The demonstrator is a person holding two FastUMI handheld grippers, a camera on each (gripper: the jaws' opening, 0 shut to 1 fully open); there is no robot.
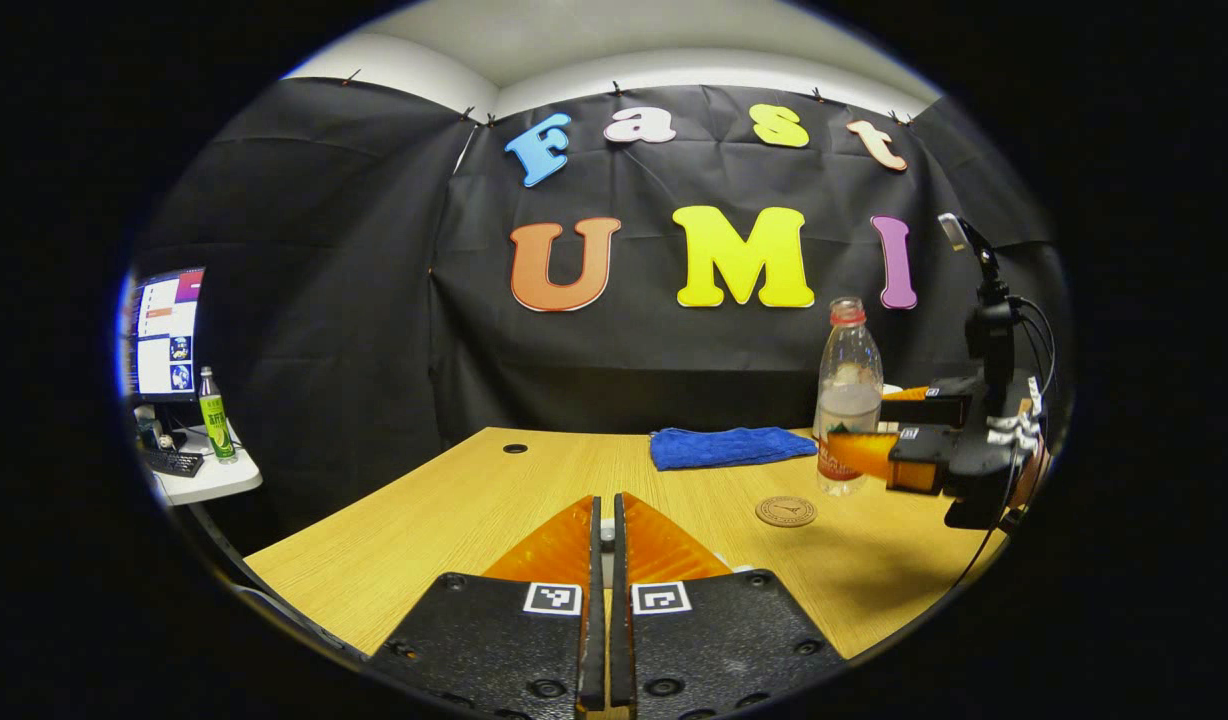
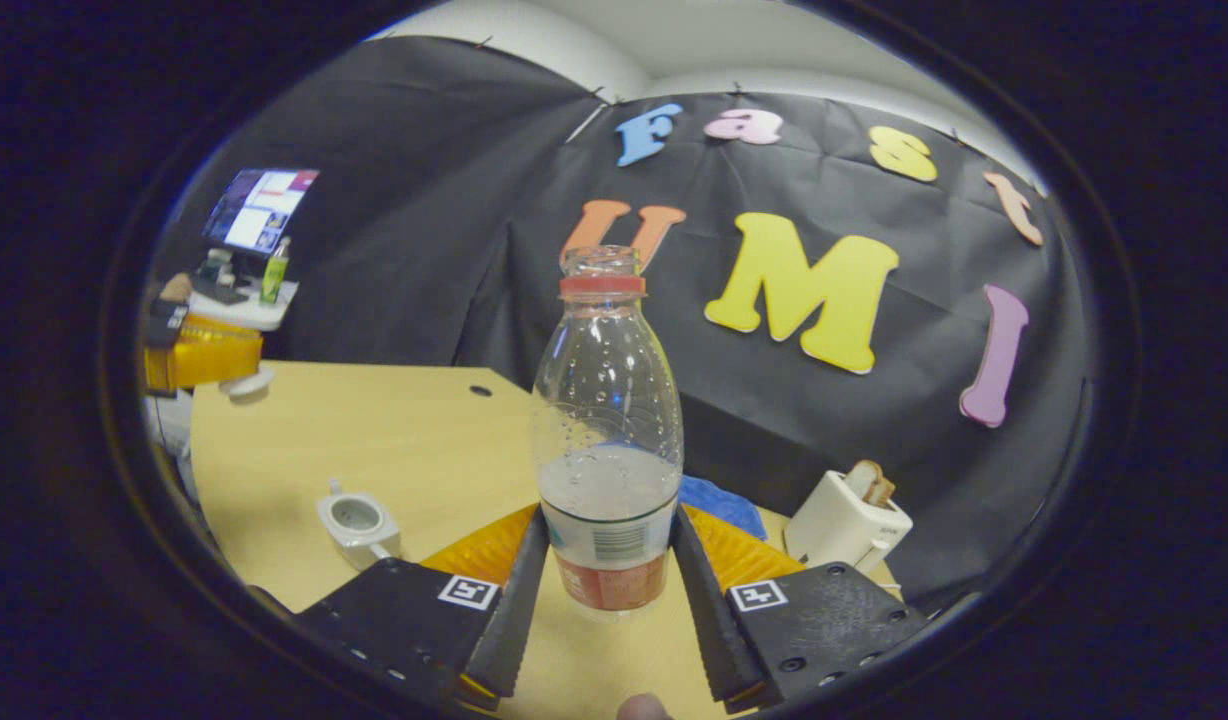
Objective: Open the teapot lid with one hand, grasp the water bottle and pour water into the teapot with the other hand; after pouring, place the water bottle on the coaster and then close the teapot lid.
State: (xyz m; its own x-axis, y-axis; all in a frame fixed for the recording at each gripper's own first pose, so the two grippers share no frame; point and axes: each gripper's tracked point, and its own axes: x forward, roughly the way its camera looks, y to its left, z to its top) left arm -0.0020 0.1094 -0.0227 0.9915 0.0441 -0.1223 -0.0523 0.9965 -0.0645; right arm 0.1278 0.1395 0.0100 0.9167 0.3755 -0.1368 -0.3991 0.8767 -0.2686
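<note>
Right claw (image 2: 606, 560) grips bottle (image 2: 608, 440); teapot (image 2: 357, 524) lidless.

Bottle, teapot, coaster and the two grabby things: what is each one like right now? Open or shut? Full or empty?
Water bottle: upright, no cap, roughly half full.
Teapot: open, lid off.
Teapot lid: held up above the table's far edge.
Coaster: bare, bottle standing beside it.
Left hand-held gripper: shut on the teapot lid.
Right hand-held gripper: shut on the water bottle.
Toaster: bread sticking up.
</note>
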